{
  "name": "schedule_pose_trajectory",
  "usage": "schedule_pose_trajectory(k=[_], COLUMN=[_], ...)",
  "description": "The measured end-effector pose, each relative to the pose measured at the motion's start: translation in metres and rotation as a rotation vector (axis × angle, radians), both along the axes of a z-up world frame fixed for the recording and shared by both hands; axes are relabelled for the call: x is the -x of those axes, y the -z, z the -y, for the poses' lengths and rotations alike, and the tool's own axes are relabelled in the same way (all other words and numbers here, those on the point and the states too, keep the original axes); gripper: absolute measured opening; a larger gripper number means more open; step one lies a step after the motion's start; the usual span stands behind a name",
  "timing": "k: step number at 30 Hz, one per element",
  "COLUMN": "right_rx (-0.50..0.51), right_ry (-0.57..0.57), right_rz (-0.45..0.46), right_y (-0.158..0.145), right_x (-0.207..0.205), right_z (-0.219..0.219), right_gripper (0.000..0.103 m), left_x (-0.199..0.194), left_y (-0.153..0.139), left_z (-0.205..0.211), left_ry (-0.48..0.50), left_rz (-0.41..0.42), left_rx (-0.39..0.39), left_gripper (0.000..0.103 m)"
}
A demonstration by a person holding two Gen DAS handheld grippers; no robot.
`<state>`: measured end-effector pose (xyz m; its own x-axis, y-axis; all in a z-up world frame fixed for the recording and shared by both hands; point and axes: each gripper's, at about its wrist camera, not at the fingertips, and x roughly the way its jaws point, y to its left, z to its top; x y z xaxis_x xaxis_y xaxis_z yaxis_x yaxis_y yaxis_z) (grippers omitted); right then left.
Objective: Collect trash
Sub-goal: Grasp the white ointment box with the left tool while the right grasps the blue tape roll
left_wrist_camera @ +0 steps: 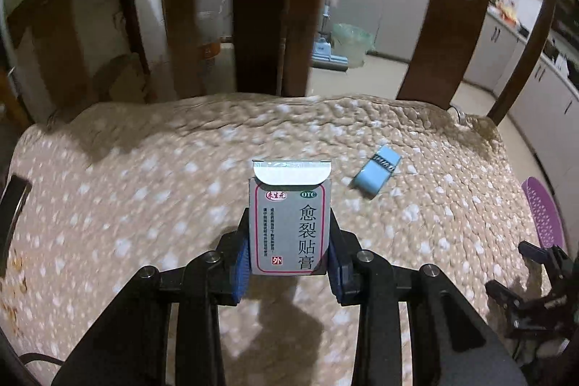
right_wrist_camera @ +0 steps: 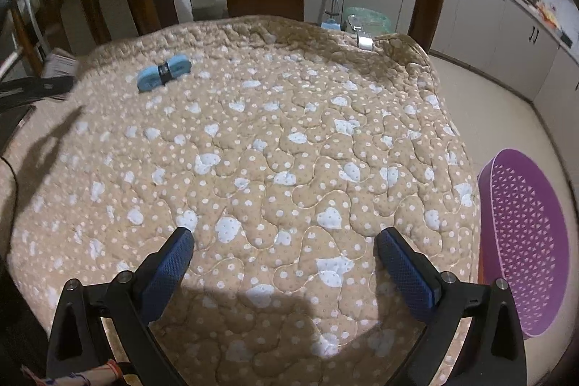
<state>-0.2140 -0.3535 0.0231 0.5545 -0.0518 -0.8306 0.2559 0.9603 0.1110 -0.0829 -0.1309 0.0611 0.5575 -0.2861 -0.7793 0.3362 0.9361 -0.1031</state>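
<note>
One grey cardboard medicine box with red-bordered print and an open top flap; one light blue flat packet with a dark band across its middle; one round purple plastic basket with a perforated wall. One beige quilted cover dotted with pale blue hearts; two black two-finger grippers with blue pads, the left gripper and the right gripper.

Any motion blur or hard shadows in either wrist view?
Left wrist view: quilt and background smeared, only the gripped box sharp. Right wrist view: quilt sharp, dark shadow under the hand-held gripper, left edge blurred.
</note>
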Motion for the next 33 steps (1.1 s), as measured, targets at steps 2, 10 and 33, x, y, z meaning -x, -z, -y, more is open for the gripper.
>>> schedule_pose_trajectory(k=[2,10,33], right_rx=[-0.011,-0.060,-0.099], right_ry=[0.024,0.097,0.240], right_rz=[-0.051,-0.158,-0.259], right_y=[-0.002,-0.025,-0.025], right_x=[-0.007,-0.050,-0.245], right_z=[0.001,-0.008,-0.083], right_gripper=[0.103,0.079,0.070], left_x=[0.004,-0.004,-0.014], left_y=[-0.003,0.006,0.006], left_z=[-0.016,-0.066,-0.088], left_ry=[-0.014,-0.074,-0.084], left_rz=[0.007,-0.020,0.002], left_rx=[0.018,0.126,0.114], left_gripper=[0.034,0.034,0.034])
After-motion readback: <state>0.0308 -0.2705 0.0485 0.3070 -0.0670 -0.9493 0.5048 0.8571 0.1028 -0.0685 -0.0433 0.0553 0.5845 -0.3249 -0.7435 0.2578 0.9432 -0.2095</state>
